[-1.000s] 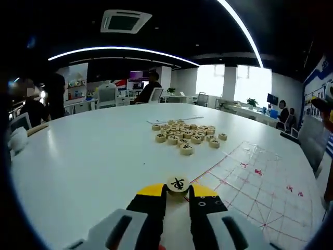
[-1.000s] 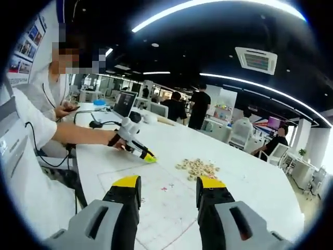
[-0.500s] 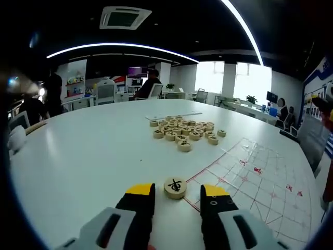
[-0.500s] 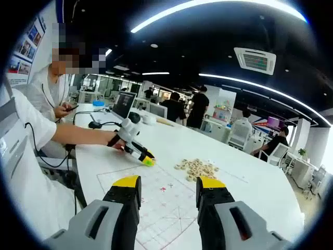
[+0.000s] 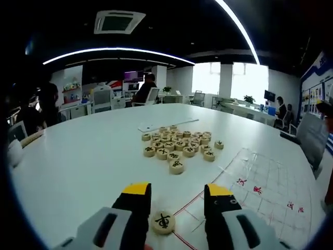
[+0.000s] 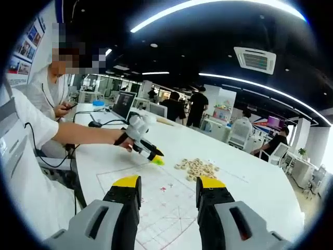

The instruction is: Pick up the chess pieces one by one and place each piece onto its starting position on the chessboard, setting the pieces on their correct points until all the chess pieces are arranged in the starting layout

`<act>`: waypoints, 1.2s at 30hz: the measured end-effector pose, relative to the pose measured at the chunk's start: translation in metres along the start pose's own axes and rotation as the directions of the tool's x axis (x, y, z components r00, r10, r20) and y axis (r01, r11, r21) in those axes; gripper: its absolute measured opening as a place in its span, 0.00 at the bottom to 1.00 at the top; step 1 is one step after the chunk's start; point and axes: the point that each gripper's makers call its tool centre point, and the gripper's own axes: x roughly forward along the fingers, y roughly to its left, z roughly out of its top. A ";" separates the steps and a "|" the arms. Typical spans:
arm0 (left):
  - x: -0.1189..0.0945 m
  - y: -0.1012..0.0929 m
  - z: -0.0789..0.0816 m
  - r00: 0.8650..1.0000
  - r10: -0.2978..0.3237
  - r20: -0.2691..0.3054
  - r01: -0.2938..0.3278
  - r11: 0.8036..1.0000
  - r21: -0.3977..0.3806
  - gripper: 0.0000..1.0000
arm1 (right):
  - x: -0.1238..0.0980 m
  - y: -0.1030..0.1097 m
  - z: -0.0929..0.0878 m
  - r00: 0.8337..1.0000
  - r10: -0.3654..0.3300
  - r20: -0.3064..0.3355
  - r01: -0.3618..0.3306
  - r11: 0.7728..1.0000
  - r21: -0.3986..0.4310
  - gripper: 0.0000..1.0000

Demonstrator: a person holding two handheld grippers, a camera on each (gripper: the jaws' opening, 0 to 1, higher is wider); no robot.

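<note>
Left gripper view: 1 loose chess piece lies flat on the white table between the jaws of the left gripper, nearer the 9 o'clock jaw; contact unclear. Jaws stand wide, holding nothing. The piece sits at the corner of the chessboard, which spreads toward 3 o'clock. 1 pile of chess pieces at 12 o'clock, roughly 20 discs; exact count not readable.

Right gripper view: right gripper wide apart, empty, above the chessboard. The left gripper appears at 11 o'clock beside the board edge; the pile at 12 o'clock.
</note>
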 end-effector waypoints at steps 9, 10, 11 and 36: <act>0.044 -0.004 0.002 0.999 0.025 -0.047 -0.024 1.000 0.019 0.46 | -0.005 -0.005 -0.001 1.000 -0.012 0.004 0.012 1.000 0.005 0.43; 0.047 -0.003 0.003 0.998 0.030 -0.046 -0.029 0.999 0.019 0.45 | -0.005 -0.006 -0.001 1.000 -0.013 0.004 0.013 1.000 0.005 0.43; 0.050 -0.003 0.003 0.998 0.035 -0.046 -0.034 0.999 0.021 0.44 | -0.005 -0.006 -0.001 1.000 -0.014 0.004 0.014 1.000 0.005 0.43; 0.036 -0.010 0.002 0.999 0.040 -0.031 -0.038 0.997 0.064 0.19 | -0.002 -0.007 -0.003 1.000 -0.024 -0.010 0.024 1.000 -0.007 0.42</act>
